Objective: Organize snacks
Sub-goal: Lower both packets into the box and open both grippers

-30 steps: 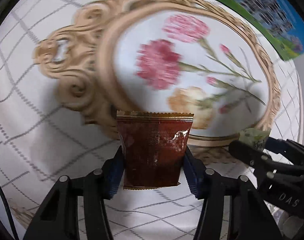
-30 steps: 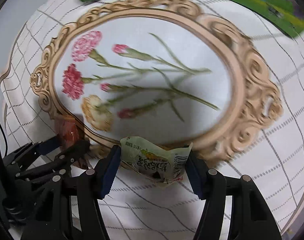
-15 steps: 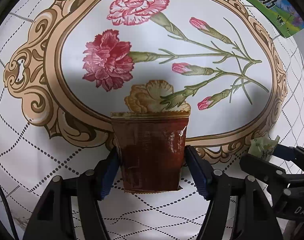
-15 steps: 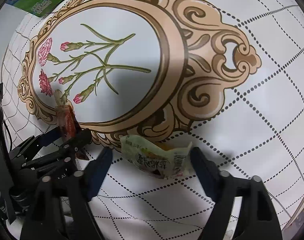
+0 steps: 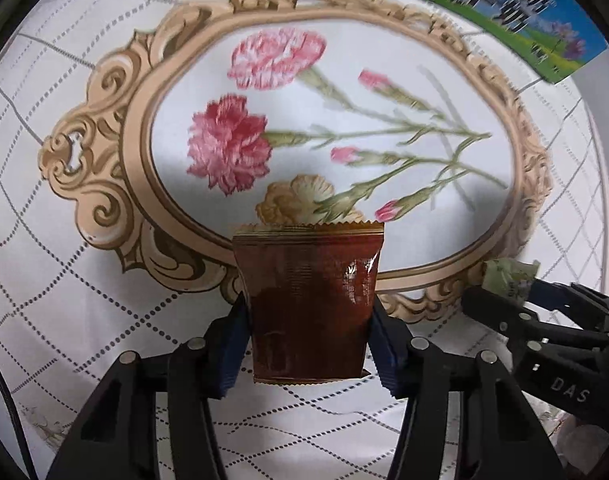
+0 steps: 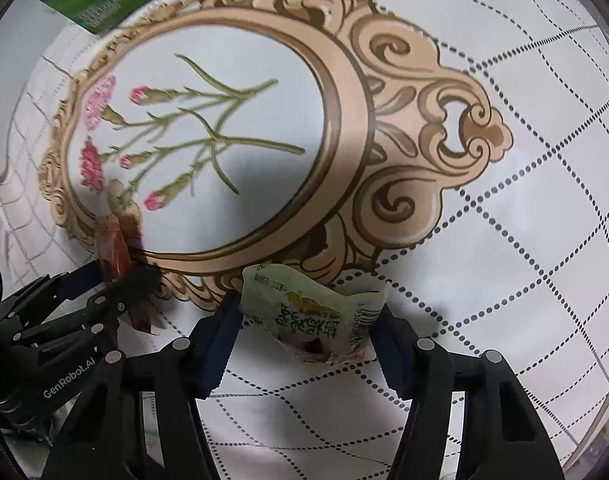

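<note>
A dark red snack packet (image 5: 310, 308) is clamped in the left gripper (image 5: 308, 344); a pale green snack packet (image 6: 312, 316) (crumpled) is clamped in the right gripper (image 6: 306, 340), above the floral tablecloth (image 6: 504, 260).

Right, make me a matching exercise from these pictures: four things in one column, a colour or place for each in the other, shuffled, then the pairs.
Things
1. brown packet
2. pale green packet
3. green carton
4. tablecloth

Descriptions
A. lies at the far edge of the table
B. gripped by the right gripper
C. white with dotted lines and printed flowers
D. gripped by the left gripper

Pairs: 1-D, 2-B, 3-A, 4-C
</note>
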The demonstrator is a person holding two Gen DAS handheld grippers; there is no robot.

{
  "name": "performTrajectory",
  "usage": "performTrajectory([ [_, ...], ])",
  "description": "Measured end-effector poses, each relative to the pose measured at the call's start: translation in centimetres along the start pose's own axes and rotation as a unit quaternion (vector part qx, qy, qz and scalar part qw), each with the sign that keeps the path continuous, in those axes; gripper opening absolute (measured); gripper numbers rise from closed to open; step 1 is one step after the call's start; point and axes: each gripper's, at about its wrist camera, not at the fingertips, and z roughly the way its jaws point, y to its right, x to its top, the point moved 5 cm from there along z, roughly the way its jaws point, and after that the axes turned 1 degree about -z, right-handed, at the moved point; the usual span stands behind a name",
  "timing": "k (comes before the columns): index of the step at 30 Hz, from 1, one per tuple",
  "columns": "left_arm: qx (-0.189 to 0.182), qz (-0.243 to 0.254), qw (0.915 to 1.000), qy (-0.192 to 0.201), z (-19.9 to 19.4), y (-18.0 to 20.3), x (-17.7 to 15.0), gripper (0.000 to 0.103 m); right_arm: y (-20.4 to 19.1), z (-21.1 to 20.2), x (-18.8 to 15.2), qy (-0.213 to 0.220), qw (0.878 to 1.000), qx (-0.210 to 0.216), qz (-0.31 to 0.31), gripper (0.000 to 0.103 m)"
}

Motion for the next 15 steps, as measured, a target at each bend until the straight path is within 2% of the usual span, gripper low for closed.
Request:
performTrajectory([
  [7, -0.048, -0.003, 0.9984, 0.031, -6.2, 2.7, 2.7, 0.052, 0.9, -5.0, 1.8, 0.035, 0.998, 0.057, 0.01, 0.065],
  [15, -0.103, 0.026, 0.9891, 0.102, -15.7, 5.7, 10.8, 0.052, 1.5, -16.5, 6.2, 0.129, 0.987, 0.097, 0.004, 0.065],
])
